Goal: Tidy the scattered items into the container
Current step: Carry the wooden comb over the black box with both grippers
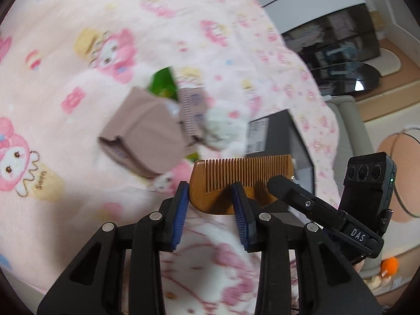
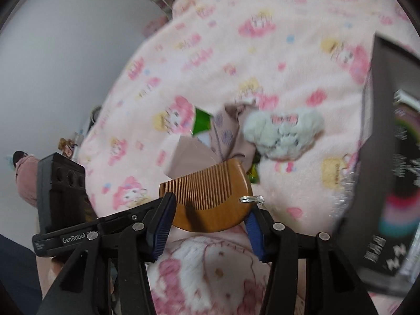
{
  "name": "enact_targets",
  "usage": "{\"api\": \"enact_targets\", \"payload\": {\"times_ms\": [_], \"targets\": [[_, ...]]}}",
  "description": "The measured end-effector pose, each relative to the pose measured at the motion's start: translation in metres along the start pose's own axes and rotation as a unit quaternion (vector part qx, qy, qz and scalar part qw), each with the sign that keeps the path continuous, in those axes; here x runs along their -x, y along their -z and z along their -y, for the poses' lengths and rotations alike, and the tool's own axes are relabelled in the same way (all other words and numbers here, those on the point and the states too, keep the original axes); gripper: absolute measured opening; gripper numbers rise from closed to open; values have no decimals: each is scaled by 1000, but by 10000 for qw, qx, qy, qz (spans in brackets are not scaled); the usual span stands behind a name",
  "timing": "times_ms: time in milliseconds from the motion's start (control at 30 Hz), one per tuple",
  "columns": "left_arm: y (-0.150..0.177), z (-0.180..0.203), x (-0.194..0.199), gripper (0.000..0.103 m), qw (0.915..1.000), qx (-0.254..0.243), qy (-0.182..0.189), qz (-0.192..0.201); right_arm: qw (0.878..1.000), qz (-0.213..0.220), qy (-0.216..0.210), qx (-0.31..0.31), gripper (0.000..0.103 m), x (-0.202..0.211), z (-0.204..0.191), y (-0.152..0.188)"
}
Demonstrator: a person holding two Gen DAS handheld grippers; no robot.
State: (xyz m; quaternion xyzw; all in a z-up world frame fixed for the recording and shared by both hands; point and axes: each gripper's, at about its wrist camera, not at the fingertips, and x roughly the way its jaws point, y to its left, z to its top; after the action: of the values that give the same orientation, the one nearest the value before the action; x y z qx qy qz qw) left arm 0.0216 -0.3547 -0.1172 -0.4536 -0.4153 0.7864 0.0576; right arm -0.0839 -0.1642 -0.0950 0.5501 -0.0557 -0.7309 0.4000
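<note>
Both sets of fingers pinch the wooden comb [image 1: 236,181]: left gripper [image 1: 211,187] and right gripper [image 2: 210,204] share it above the bed; next, carry it into the dark container [image 2: 380,144].

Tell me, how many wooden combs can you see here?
1. The wooden comb is above the pink blanket, between the fingers of the left hand-held gripper and the right hand-held gripper. Others may hide under the cloth pile.
</note>
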Motion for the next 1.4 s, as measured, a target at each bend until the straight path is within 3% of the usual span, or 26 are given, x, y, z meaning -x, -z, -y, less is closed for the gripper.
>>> {"api": "enact_targets", "payload": {"times_ms": [367,500,667,933,1200,1400], "targets": [[-1,118,-9,29,9922,-1042,675,-96,9927,1176,256,45,42,129,22,8],[-5,169,-43,29,9853,-1402,919,-338,9879,1466,501,-47,42,174,52,6],[-13,211,-110,29,9764,-1452,1338,-879,9817,1602,1016,-155,42,207,106,2],[-32,246,-193,29,9763,-1444,1111,-1171,9802,1420,1379,-110,42,202,190,-19],[-33,229,-224,29,9776,-1069,1330,-1228,9846,1337,850,-737,42,190,242,-13],[-32,221,-239,29,9807,-1055,1018,-1290,9857,975,711,-1180,42,166,259,-6]]}}
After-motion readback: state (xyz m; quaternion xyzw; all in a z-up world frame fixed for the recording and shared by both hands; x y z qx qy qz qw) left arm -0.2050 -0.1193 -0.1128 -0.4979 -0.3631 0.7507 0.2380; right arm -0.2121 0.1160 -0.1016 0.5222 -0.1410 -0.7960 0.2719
